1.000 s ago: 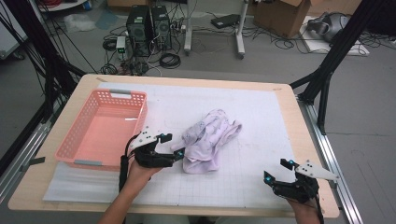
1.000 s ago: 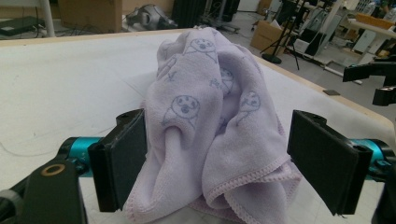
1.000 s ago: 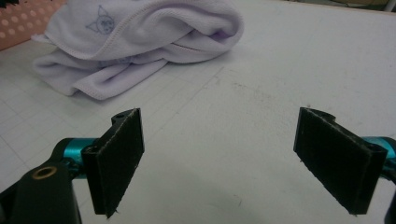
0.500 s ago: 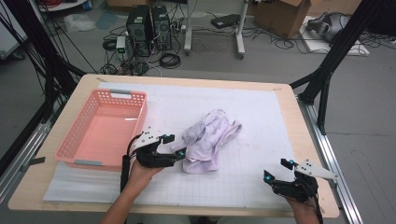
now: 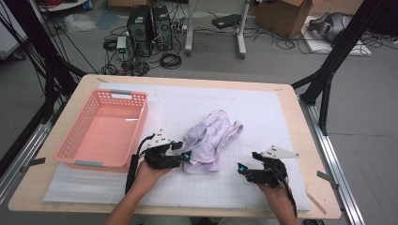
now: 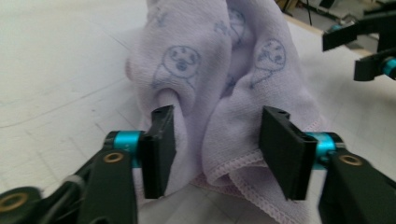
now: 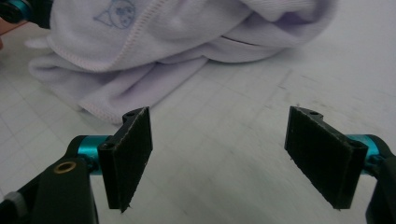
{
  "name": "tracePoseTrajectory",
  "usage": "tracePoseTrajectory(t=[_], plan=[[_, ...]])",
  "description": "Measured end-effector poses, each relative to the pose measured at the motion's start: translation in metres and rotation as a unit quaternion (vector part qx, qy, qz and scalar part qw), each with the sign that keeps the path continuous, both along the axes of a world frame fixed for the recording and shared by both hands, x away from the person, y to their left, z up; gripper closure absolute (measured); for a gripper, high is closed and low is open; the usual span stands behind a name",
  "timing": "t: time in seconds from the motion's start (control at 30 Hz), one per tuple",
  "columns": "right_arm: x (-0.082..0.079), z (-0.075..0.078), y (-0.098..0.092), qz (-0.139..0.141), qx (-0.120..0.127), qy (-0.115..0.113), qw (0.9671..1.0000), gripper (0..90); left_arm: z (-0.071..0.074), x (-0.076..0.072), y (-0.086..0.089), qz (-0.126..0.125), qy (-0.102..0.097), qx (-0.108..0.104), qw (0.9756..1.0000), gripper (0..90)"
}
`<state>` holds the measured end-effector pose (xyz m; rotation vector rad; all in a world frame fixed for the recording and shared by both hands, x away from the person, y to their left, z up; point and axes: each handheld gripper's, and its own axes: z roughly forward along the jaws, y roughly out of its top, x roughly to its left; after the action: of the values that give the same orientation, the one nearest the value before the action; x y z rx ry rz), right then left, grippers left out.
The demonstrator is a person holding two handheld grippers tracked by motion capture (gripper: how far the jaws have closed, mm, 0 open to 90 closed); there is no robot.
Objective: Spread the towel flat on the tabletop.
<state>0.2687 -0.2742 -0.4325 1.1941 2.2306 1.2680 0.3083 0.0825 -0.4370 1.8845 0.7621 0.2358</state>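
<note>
A crumpled lilac towel point(image 5: 211, 140) with printed animal faces lies mid-table on the white grid mat point(image 5: 277, 112). My left gripper point(image 5: 184, 153) sits at the towel's left edge. In the left gripper view its jaws point(image 6: 217, 149) have just been closing and stand half apart, with bunched folds of the towel point(image 6: 224, 70) between them, not squeezed. My right gripper point(image 5: 241, 166) hovers low over bare mat to the right of the towel, open. In the right gripper view nothing lies between its fingertips point(image 7: 219, 158), and the towel point(image 7: 163, 28) is just ahead.
A pink plastic basket point(image 5: 70, 140) stands at the left of the mat, close to my left hand. The wooden table point(image 5: 307, 140) borders the mat. Computers, cables and boxes lie on the floor beyond the far edge.
My right gripper has slid left toward the towel. The left gripper stayed in place while its jaws narrowed around the towel's folds.
</note>
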Motion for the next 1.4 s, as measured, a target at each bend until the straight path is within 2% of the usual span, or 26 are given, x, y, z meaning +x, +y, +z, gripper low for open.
tracePoseTrajectory(t=[0.1,0.17,0.3,0.37,0.43,0.47,0.53,0.57,0.63,0.67,0.73,0.8,0.93,1.03,1.1,1.2,1.3,1.4], plan=[[0.009,-0.003,0.015,0.016,0.024,0.02,0.9994,25.5,-0.003,-0.004,-0.009,-0.022,-0.005,0.015,0.9996,68.0],[0.013,-0.003,0.025,0.027,0.041,0.023,0.9985,30.6,-0.002,-0.007,-0.014,-0.035,-0.011,0.015,0.9992,78.7],[0.018,-0.003,0.042,0.04,0.076,0.023,0.9961,36.2,0.002,-0.011,-0.018,-0.049,-0.022,0.0,0.9985,84.7],[0.022,-0.004,0.05,0.045,0.076,0.03,0.9957,37.6,0.004,-0.013,-0.018,-0.054,-0.023,-0.008,0.9982,85.1],[0.026,-0.007,0.056,0.045,0.057,0.034,0.9968,41.6,0.004,-0.014,-0.018,-0.059,-0.024,-0.017,0.9978,85.4],[0.029,-0.008,0.058,0.039,0.037,0.033,0.998,46.0,0.005,-0.014,-0.017,-0.06,-0.024,-0.021,0.9977,85.5],[0.032,-0.011,0.057,0.031,0.032,0.049,0.9978,60.3,0.007,-0.015,-0.016,-0.067,-0.023,-0.035,0.9969,85.7],[0.033,-0.011,0.054,0.032,0.036,0.055,0.9974,70.4,0.008,-0.015,-0.016,-0.07,-0.023,-0.039,0.9965,85.7],[0.032,-0.008,0.048,0.036,0.037,0.052,0.9973,85.1,0.008,-0.016,-0.017,-0.077,-0.024,-0.044,0.9958,85.6],[0.03,-0.005,0.044,0.037,0.035,0.043,0.9978,86.2,0.009,-0.017,-0.018,-0.08,-0.025,-0.044,0.9955,85.1],[0.025,0.001,0.034,0.033,0.033,0.031,0.9984,86.6,0.009,-0.018,-0.02,-0.086,-0.023,-0.048,0.9949,79.0],[0.019,0.008,0.021,0.026,0.031,0.017,0.999,86.7,0.01,-0.016,-0.02,-0.075,-0.01,-0.061,0.9953,58.9],[0.005,0.021,-0.014,-0.001,0.041,0.009,0.9991,86.8,0.014,-0.014,-0.013,-0.047,-0.018,-0.081,0.9954,43.8],[-0.007,0.027,-0.04,-0.02,0.043,0.007,0.9988,86.8,0.018,-0.012,-0.004,-0.028,-0.025,-0.09,0.9952,43.0],[-0.015,0.03,-0.053,-0.029,0.023,0.006,0.9993,86.7,0.02,-0.01,0.002,-0.016,-0.025,-0.1,0.9945,42.1],[-0.027,0.031,-0.069,-0.04,-0.009,0.009,0.9991,86.7,0.021,-0.009,0.007,-0.005,-0.027,-0.104,0.9942,42.0],[-0.037,0.029,-0.088,-0.066,-0.031,0.017,0.9972,86.7,0.021,-0.007,0.011,0.0,-0.027,-0.102,0.9944,42.0],[-0.042,0.025,-0.104,-0.095,-0.031,0.026,0.9946,84.8,0.02,-0.006,0.01,0.002,-0.026,-0.101,0.9945,42.1]])
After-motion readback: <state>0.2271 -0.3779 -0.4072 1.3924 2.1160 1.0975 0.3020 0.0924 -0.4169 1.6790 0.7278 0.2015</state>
